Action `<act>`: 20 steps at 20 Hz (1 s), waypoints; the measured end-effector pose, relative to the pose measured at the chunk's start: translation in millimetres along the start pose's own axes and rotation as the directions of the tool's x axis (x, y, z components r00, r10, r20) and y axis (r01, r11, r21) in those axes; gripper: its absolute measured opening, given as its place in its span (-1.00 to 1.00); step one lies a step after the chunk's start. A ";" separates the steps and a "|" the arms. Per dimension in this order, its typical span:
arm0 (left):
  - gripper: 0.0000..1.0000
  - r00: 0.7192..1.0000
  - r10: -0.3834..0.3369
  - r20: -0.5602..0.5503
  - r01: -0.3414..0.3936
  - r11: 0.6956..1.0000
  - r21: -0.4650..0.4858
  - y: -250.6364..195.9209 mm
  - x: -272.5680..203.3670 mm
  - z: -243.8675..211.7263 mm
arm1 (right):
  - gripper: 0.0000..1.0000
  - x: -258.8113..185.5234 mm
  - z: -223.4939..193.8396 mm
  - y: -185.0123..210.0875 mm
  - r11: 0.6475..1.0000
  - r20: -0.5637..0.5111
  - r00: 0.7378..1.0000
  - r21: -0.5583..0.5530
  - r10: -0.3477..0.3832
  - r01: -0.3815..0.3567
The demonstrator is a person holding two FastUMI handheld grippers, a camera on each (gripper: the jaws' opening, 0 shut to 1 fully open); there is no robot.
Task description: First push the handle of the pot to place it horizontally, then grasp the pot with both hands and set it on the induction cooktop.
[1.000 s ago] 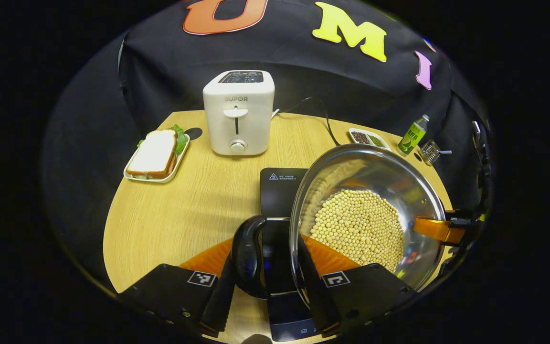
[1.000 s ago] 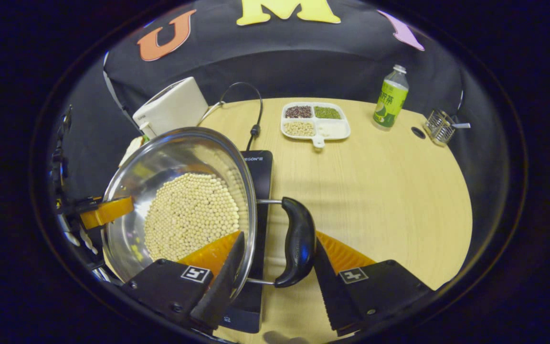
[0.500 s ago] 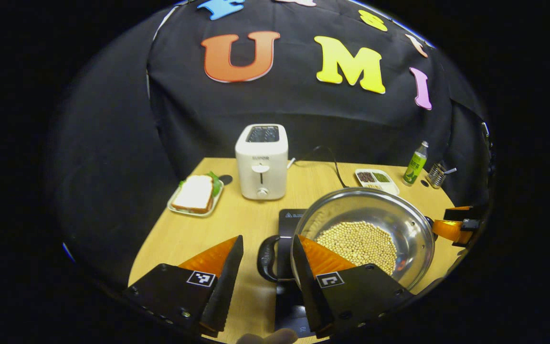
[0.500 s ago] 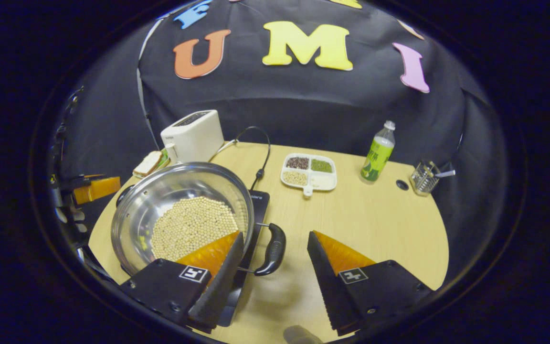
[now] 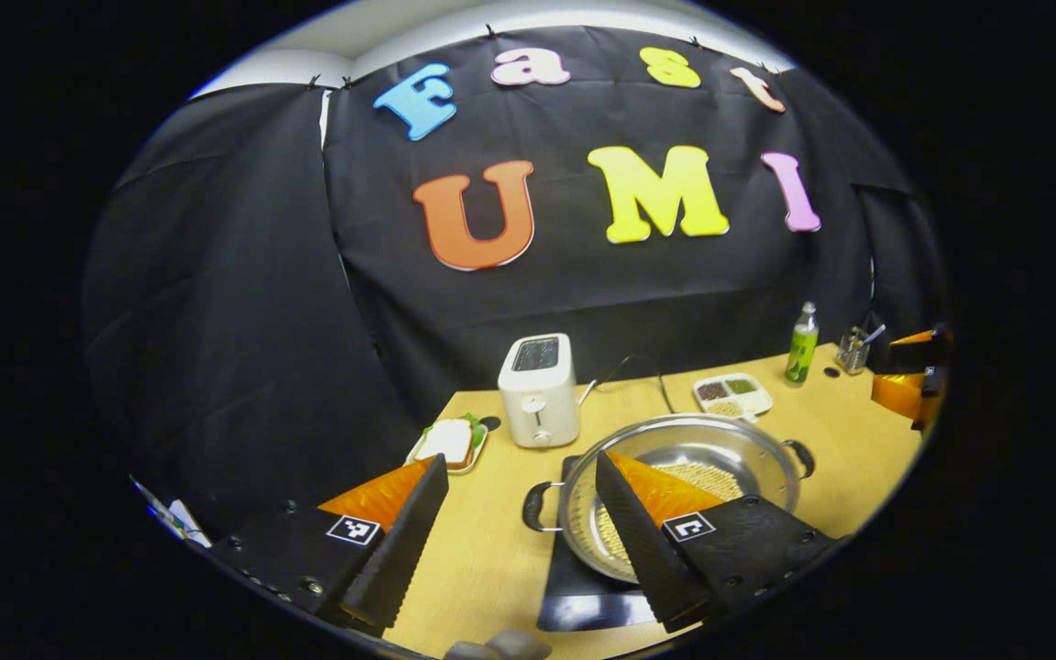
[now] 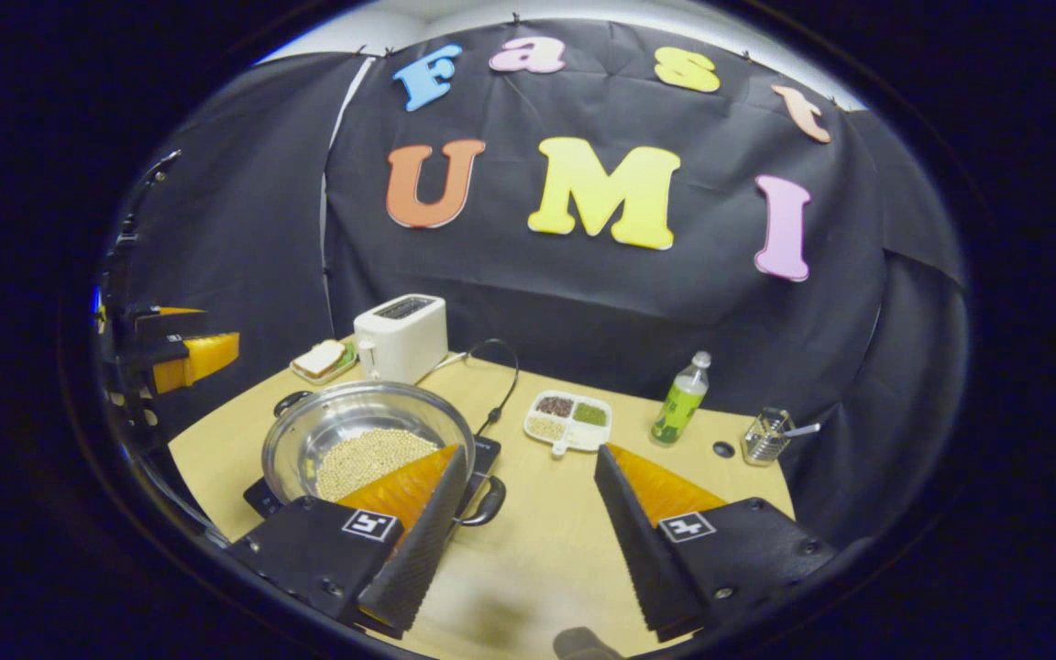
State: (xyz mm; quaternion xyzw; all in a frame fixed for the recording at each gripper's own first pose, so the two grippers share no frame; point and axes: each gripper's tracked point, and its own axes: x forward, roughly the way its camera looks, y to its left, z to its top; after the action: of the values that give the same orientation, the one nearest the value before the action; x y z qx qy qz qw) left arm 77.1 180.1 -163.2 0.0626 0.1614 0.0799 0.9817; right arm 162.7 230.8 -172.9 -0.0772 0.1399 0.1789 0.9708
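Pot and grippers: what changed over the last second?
Both grippers, left and right, let go of the pot's handles and pulled back and up, open. The pot of beans stays on the induction cooktop; toaster, sandwich plate and bottle have not moved.

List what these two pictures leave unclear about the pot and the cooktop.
- Induction cooktop, left gripper view: the pot covers most of it; its controls cannot be made out.
- Pot's near rim, left gripper view: hidden behind one of the left gripper's fingers.
- Cooktop, right gripper view: pot and the right gripper's finger hide most of it.
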 end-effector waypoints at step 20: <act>0.92 0.952 -0.065 0.300 0.109 0.985 -0.133 -203.2 -150.2 143.7 | 1.00 -205.9 63.0 -222.8 0.969 0.237 0.948 0.175 -0.212 0.173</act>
State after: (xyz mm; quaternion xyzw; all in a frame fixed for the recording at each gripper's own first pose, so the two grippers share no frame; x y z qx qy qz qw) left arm 11.4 -59.4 -12.2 -0.0065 0.0098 0.0379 0.9992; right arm 75.6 -29.6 -29.2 0.0074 0.0196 0.0804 0.9965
